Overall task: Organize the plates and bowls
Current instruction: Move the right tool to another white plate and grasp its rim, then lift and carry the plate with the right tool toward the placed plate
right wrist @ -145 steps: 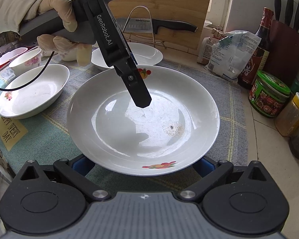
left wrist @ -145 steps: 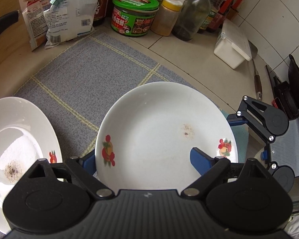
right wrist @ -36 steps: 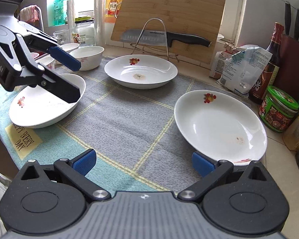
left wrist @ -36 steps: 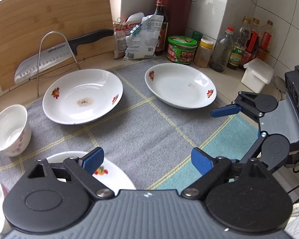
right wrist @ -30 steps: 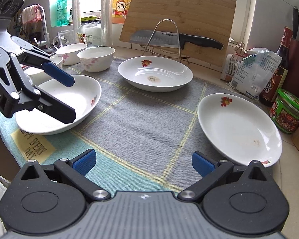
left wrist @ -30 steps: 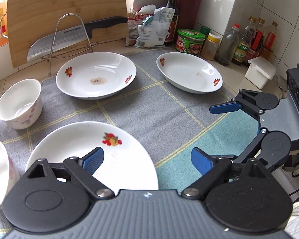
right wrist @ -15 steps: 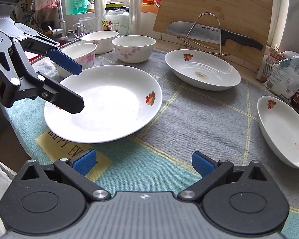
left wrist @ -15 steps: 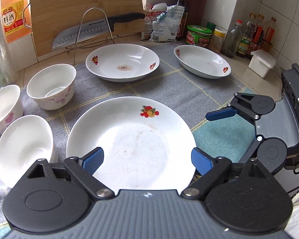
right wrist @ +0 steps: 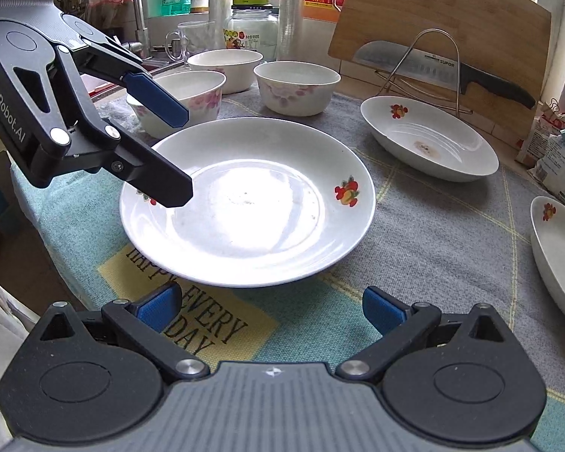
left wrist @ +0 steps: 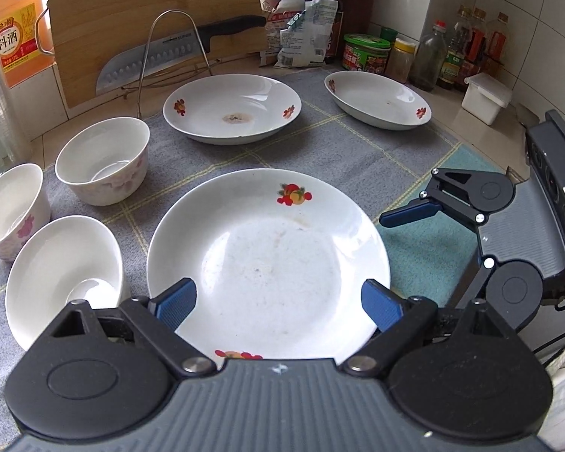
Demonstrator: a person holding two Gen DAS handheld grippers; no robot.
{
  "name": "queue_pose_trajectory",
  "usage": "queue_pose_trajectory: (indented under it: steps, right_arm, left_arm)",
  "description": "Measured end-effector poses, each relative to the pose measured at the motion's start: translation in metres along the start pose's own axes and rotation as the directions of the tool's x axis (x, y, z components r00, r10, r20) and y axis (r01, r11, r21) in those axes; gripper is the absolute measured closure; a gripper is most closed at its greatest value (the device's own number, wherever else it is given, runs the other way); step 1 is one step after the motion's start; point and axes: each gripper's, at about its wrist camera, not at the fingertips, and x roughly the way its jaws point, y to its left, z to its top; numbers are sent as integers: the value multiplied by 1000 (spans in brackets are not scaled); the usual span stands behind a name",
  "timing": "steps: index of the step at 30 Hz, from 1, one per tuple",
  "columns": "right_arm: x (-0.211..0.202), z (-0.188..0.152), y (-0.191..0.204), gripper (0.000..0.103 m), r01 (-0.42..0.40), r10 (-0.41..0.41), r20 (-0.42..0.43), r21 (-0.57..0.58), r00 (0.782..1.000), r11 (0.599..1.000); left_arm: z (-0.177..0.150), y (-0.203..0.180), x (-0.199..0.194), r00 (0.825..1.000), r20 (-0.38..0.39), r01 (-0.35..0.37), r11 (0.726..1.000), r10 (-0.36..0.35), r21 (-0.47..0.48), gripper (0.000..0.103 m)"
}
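Near plate [left wrist: 271, 260], white with fruit prints, sits flat on the grey cloth [left wrist: 358, 158], straight ahead of the left tongs [left wrist: 278, 301]. Left tongs spread wide, holding nothing; one blue finger low by each side of the plate's near rim, whether touching it I can't tell from this angle.

Right tongs [right wrist: 271, 309] also spread wide and bare, over the teal part of the cloth, just short of the same plate [right wrist: 245, 203]; rim lies ahead of the fingertips, apart.

Beyond the left tongs: second plate [left wrist: 231, 109], brown stain at centre. Third plate [left wrist: 378, 100] ahead and to the right.

Left of the left tongs: three bowls [left wrist: 101, 160] close together, the nearest just beside the near plate.

Farther back: knife [left wrist: 177, 52] on a wire stand against a cutting board [left wrist: 150, 11].
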Motion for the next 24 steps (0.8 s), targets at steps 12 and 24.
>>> queue_pose_trajectory:
  steps: [12,24]
  right_arm:
    - [-18,1,-55,0,5,-4,-8,124,1000,992]
    - [23,31,-60,0,-148,168,-71,225,983,963]
  left_arm:
    - [-43,8,-11,998,-10,-61,997,61,-39,9]
    - [-50,-8,19,997,30,-77,997,77,4,9]
